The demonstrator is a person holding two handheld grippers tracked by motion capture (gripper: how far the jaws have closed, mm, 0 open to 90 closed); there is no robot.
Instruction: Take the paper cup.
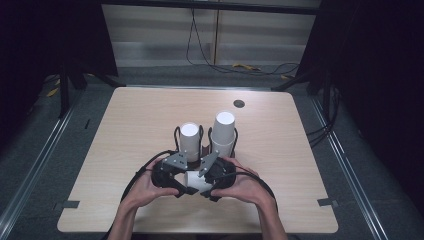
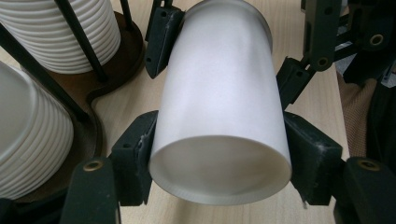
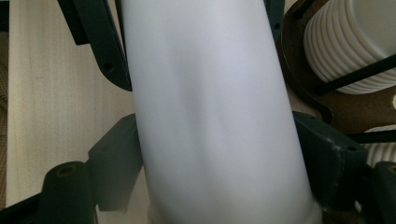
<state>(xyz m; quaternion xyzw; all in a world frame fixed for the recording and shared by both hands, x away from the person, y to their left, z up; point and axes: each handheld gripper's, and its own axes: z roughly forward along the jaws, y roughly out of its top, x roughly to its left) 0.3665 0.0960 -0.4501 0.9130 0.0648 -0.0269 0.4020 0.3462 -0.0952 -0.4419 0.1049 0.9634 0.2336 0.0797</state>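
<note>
I have a single white cup (image 2: pixel 219 107) caught between both tools, low over the table (image 1: pixel 125 130) and just in front of the two stacks. My left gripper (image 2: pixel 219 163) is clamped on the cup near its open mouth, pads pressed flat against the wall on both sides. My right gripper (image 3: pixel 215 158) pinches the same cup, its black pads tight against the sides, so both hands hold one thing and neither is nearer than the other.

What matters for the next move is the cup's long axis: it lies roughly level, running across from one tool to the other, with the open rim toward the left gripper's camera and the closed end away from it. The two grips sit at different stations along that axis (I judge a straight pull apart along it is what would separate nested cups, if this is more than one).

The cup is smooth, matte, slightly translucent plastic or paper, a plain tapered cylinder. Behind it the left cup stack (image 1: pixel 190 140) and the taller right cup stack (image 1: pixel 223 131) show ribbed rims, held upright by thin black wire posts on a dark brown wooden base (image 2: pixel 112 70). The table is pale wood grain.
</note>
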